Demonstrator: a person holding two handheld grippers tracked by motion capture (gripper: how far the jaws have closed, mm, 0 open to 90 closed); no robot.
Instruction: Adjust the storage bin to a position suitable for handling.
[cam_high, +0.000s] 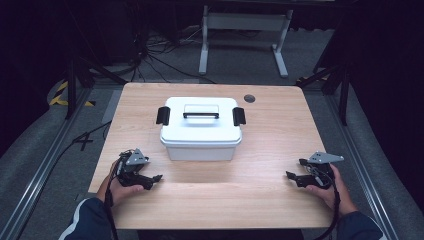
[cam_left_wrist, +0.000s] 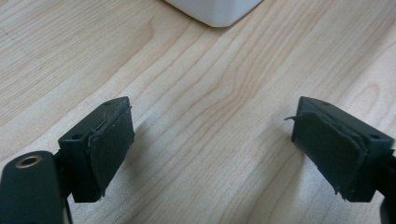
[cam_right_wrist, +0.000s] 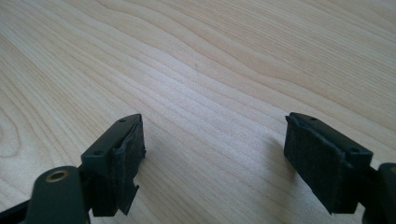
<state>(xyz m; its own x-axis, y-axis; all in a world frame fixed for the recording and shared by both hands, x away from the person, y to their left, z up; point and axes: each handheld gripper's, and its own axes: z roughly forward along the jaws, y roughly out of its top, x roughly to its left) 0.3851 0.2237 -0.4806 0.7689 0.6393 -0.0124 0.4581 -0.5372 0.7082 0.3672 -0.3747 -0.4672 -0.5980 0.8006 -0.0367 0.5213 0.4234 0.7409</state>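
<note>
A white plastic box (cam_high: 201, 129) with a lid, a black top handle (cam_high: 200, 114) and two black side latches sits mid-table, toward the far side. My left gripper (cam_high: 154, 181) rests near the table's front left, open, with nothing between its jaws; a white corner of the box (cam_left_wrist: 217, 10) lies ahead of it in the left gripper view. My right gripper (cam_high: 294, 173) rests near the front right, also open and empty. In each gripper view the two black pads (cam_left_wrist: 112, 142) (cam_right_wrist: 125, 158) stand wide apart over bare wood.
The wooden table (cam_high: 260, 145) has a round grommet hole (cam_high: 249, 98) at the back right. Beyond the table are cables, a white desk frame (cam_high: 245, 30) and dark floor. The person's hands and blue sleeves hold the grippers at the front edge.
</note>
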